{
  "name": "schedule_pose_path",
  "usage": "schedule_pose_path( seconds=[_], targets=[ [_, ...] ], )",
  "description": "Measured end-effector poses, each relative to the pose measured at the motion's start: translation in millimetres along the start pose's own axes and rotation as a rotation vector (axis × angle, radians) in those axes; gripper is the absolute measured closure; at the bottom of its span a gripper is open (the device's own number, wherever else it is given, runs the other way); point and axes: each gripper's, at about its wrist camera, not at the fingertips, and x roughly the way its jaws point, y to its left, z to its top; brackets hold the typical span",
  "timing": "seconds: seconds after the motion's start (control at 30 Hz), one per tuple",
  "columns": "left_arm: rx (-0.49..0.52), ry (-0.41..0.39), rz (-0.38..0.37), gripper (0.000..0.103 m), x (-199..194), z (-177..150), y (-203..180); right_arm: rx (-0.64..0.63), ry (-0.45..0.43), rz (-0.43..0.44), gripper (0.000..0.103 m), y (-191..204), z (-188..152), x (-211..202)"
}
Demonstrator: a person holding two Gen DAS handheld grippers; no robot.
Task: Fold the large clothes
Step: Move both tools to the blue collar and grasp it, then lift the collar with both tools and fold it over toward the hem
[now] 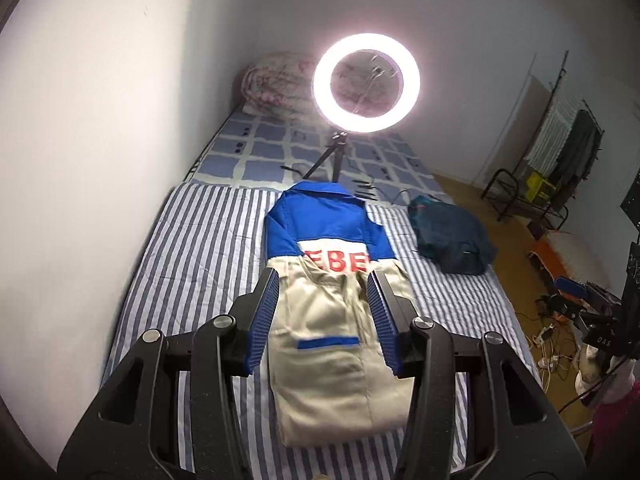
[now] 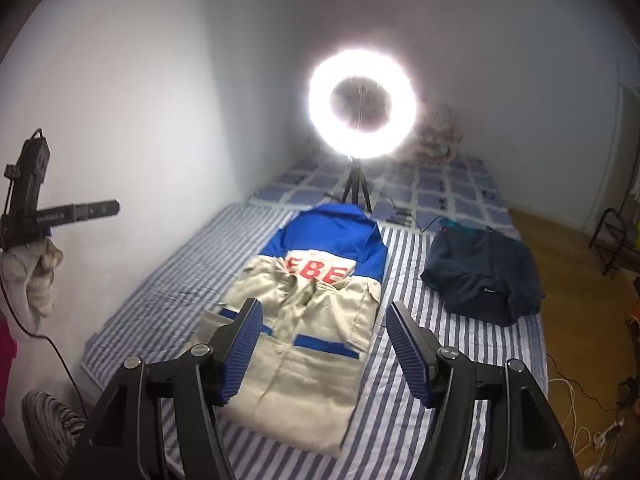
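Observation:
A beige and blue jacket (image 1: 332, 344) with red letters lies flat on the striped bed sheet (image 1: 192, 240), its sleeves folded in over the body. My left gripper (image 1: 323, 280) hangs above its lower half, open, with nothing between the blue pads. In the right wrist view the same jacket (image 2: 312, 360) lies below my right gripper (image 2: 324, 306), which is also open and holds nothing. Neither gripper touches the cloth. A gloved hand (image 2: 40, 272) shows at the left edge of the right wrist view under a black gripper body.
A folded dark navy garment (image 1: 452, 236) (image 2: 484, 276) lies on the bed to the jacket's right. A lit ring light (image 1: 408, 84) (image 2: 320, 108) on a tripod stands behind the collar. A white wall (image 1: 100, 120) borders the bed's left; cables (image 1: 552, 344) litter the floor on the right.

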Motion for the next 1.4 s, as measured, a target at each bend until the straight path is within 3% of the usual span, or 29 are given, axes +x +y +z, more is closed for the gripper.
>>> schedule_pose_path(
  seconds=[0.13, 0.3, 0.5, 0.63, 0.7, 0.8, 0.97, 1.13, 1.17, 1.2, 1.23, 1.3, 1.33, 1.4],
  targets=[
    [0.006, 0.064, 0.005, 0.056, 64, 23, 13, -0.009, 0.047, 0.026, 0.045, -29, 21, 57],
    [0.009, 0.152, -0.001, 0.056, 174, 46, 32, 0.014, 0.086, 0.044, 0.045, -67, 40, 137],
    [0.006, 0.216, 0.011, 0.056, 308, 67, 63, 0.059, 0.162, 0.052, 0.055, -111, 61, 278],
    [-0.018, 0.241, 0.037, 0.056, 381, 76, 94, 0.058, 0.216, 0.028, 0.055, -126, 66, 365],
    [-0.066, 0.257, -0.003, 0.056, 411, 79, 111, 0.076, 0.224, 0.04, 0.055, -133, 68, 399],
    [-0.088, 0.284, -0.032, 0.056, 440, 81, 124, 0.091, 0.224, 0.061, 0.055, -138, 71, 433],
    [0.002, 0.338, 0.016, 0.056, 478, 80, 120, 0.114, 0.252, 0.071, 0.054, -144, 72, 489],
    [0.097, 0.337, -0.004, 0.056, 495, 74, 104, 0.131, 0.247, 0.093, 0.052, -148, 69, 515],
    [0.097, 0.327, -0.008, 0.057, 497, 74, 102, 0.136, 0.239, 0.111, 0.052, -149, 69, 516],
    [0.093, 0.321, -0.024, 0.07, 498, 74, 101, 0.137, 0.237, 0.119, 0.055, -149, 69, 516],
    [0.087, 0.319, -0.038, 0.087, 498, 73, 99, 0.135, 0.236, 0.132, 0.068, -150, 69, 517],
    [0.098, 0.303, -0.04, 0.097, 497, 73, 94, 0.141, 0.233, 0.165, 0.081, -148, 68, 517],
    [0.114, 0.293, -0.029, 0.1, 495, 73, 90, 0.134, 0.229, 0.166, 0.102, -148, 68, 516],
    [0.146, 0.263, -0.002, 0.102, 488, 73, 84, 0.118, 0.216, 0.158, 0.103, -144, 69, 512]
  ],
)
